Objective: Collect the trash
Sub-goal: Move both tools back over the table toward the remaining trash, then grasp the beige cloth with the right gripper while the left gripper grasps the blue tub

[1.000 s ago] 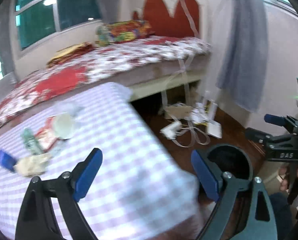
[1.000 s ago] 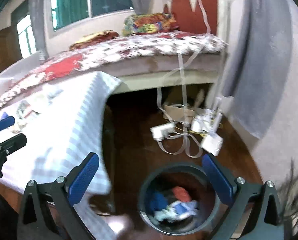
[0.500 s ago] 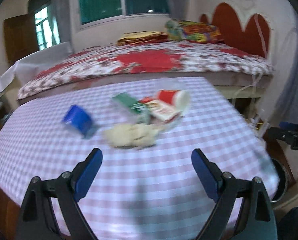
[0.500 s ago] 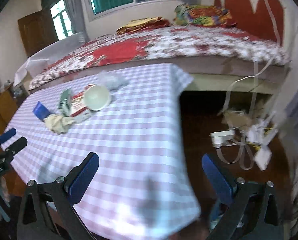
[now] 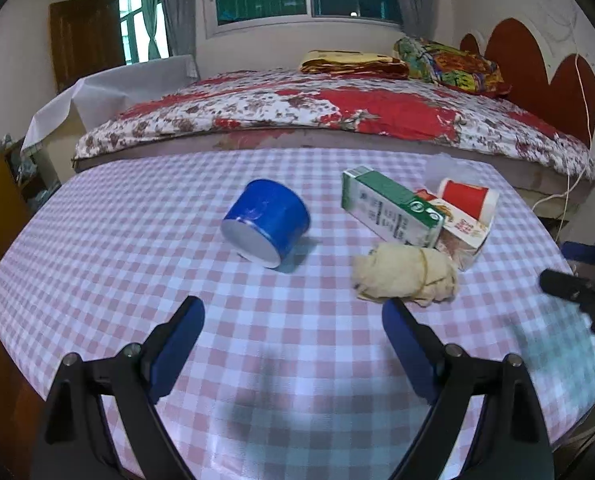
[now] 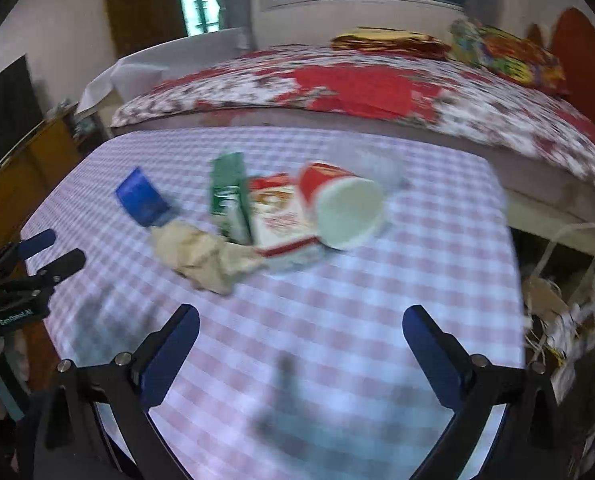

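- Blue and tipped on its side, a small paper cup [image 5: 266, 222] lies on the checked tablecloth [image 5: 137, 248], the leftmost piece of a small cluster of litter near the middle of the table.
- To the cup's right, well apart from it, a green carton [image 5: 391, 210] rests against a red-and-white box [image 5: 463, 232], with a red paper cup [image 5: 467, 198] on its side behind them and a crumpled cream paper wad [image 5: 405, 276] just in front.
- The left gripper [image 5: 293, 346] hangs over the near part of the cloth, short of the blue cup, jaws wide apart and empty.
- The right gripper [image 6: 299, 354], seen in its own view, is likewise spread wide with nothing between its pads, nearest the wad and the red cup.
- The step in hand appears to be the approach to the litter; nothing is grasped yet.
- Next, each gripper would likely need to lower onto one piece; the blue cup suits the left, taken across its round wall.
- No bin shows in either view.
- The right view is blurred, so print on the packaging cannot be read; something pale and clear behind the red cup is too faint to identify.
- Beyond the table stands a bed [image 5: 337, 112] under a floral cover.
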